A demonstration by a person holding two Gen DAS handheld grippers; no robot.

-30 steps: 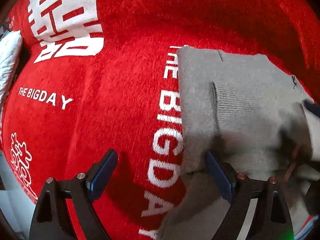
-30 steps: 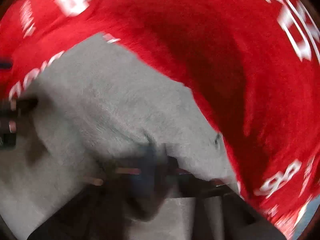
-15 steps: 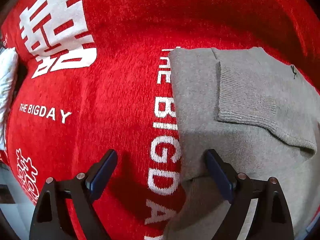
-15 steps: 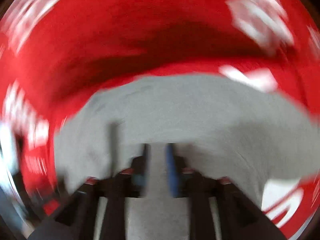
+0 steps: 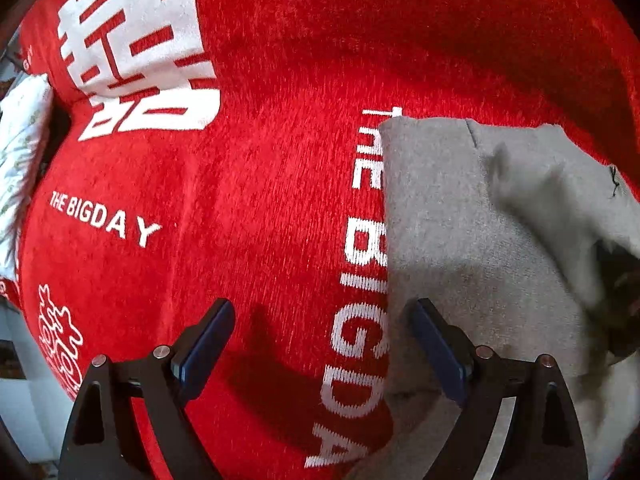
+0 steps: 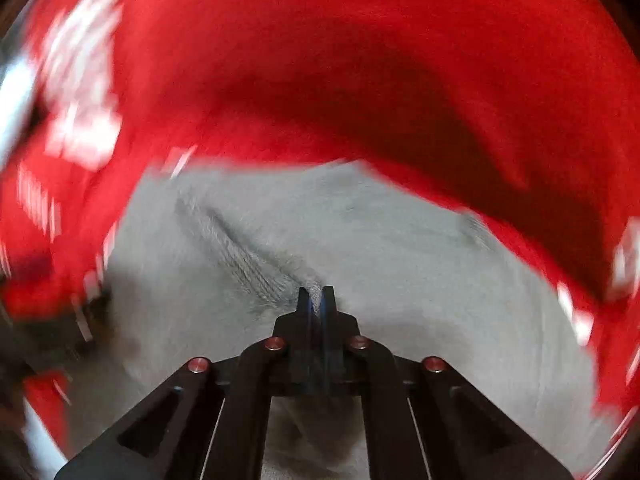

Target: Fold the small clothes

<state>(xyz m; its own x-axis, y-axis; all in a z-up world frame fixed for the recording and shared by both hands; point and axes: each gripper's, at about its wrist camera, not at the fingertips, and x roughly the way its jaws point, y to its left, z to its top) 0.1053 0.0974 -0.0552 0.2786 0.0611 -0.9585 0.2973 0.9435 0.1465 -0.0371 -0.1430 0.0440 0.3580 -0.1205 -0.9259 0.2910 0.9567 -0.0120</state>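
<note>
LEFT WRIST: we're holding our left gripper point(image 5: 320, 344) wide open and empty over the red plush blanket with white lettering point(image 5: 248, 208), straddling the grey knitted garment point(image 5: 472, 248) edge, where a flap is now lifting | RIGHT WRIST: our right gripper point(image 6: 317, 299) is now pinching the ribbed cuff point(image 6: 256, 264), dragging the sleeve inward; fold progressing.

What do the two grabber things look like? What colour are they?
Both look the same. The left tool is a black frame with triangle-shaped cutouts and small round silver rivets. Its two fingers are flat, with dark blue pads on the inner faces. The right tool has the same black frame and blue-edged pads, but its rivets look reddish. No cables, sleeves or writing show on either one.
</note>
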